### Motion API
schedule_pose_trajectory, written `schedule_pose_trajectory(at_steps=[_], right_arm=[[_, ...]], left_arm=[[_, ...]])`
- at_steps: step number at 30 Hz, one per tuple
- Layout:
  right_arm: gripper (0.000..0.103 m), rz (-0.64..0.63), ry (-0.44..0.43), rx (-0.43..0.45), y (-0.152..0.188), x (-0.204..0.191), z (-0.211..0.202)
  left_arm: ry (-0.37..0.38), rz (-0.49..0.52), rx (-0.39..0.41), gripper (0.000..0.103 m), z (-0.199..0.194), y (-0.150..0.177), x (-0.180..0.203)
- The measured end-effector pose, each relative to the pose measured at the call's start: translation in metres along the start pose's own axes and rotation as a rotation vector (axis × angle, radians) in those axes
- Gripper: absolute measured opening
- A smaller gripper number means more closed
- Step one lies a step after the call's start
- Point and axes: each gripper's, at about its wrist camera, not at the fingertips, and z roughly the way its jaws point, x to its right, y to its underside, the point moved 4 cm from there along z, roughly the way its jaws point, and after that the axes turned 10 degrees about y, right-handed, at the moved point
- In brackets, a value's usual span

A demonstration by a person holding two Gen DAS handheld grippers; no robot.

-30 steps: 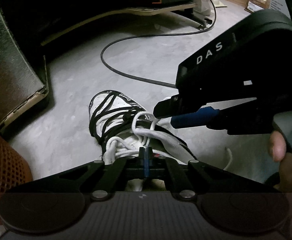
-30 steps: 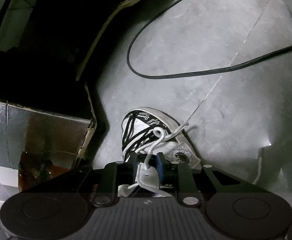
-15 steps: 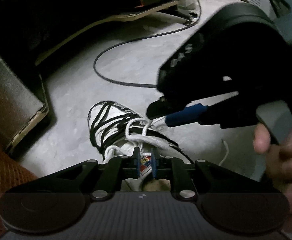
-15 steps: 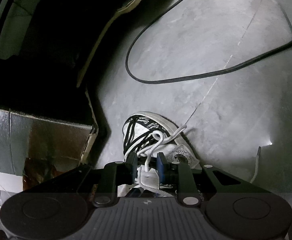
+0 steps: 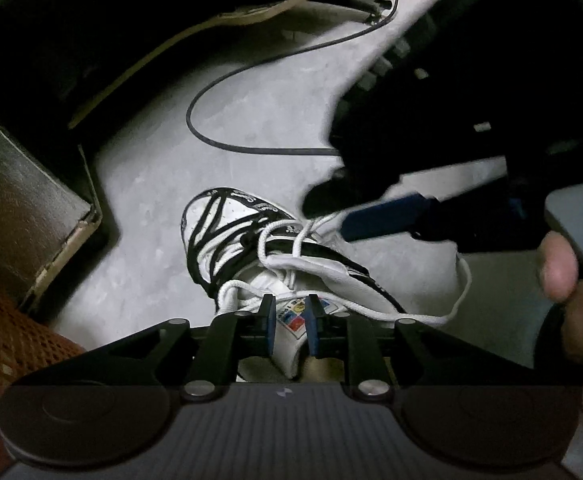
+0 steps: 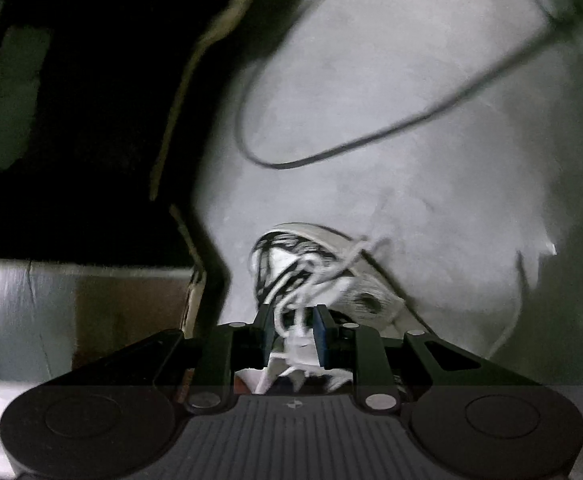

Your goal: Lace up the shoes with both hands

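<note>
Shoe [image 5: 251, 248] on floor [image 5: 151, 168]; left gripper [image 5: 290, 328] parted over tongue, right gripper [image 6: 294, 334] parted around white lace [image 6: 291, 312], ready for pinching.

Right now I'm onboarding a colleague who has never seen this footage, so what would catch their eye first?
The white high-top shoe with black straps on the pale grey floor, its white lace loose and trailing right. Next, the right tool, big, dark and blurred, reaching in over the shoe. The left tool stands open near the shoe's tongue, and a black cable curls beyond.
</note>
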Motion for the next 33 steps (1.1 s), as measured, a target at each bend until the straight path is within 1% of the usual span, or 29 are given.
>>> schedule_pose_trajectory(at_steps=[3,4,10,13,16,19,27,33], right_arm=[[0.026,-0.120,-0.018,-0.011,0.003,-0.019,-0.003],[0.026,-0.138,-0.022,-0.015,0.003,-0.022,-0.003],[0.027,-0.071,-0.013,0.010,0.002,-0.017,-0.006],[0.027,-0.041,-0.003,0.002,0.000,-0.012,-0.003],[0.027,-0.040,0.009,0.008,-0.001,-0.008,-0.005],[0.027,-0.040,0.020,0.015,-0.003,-0.005,-0.007],[0.027,-0.039,0.050,0.032,-0.007,0.003,-0.012],[0.027,-0.042,0.040,0.038,-0.005,0.005,-0.009]], left_arm=[[0.007,-0.004,-0.004,0.019,0.001,-0.002,0.003],[0.007,0.000,-0.005,0.019,0.001,-0.003,0.004],[0.003,0.003,-0.012,0.019,0.003,-0.005,0.005],[0.010,-0.003,-0.006,0.019,0.002,-0.005,0.003],[0.022,0.007,-0.001,0.019,0.002,-0.007,0.002],[0.020,0.026,-0.002,0.019,0.002,-0.007,0.003],[0.012,0.026,0.016,0.019,0.001,-0.007,0.004],[0.014,0.036,0.035,0.019,-0.005,-0.003,0.004]])
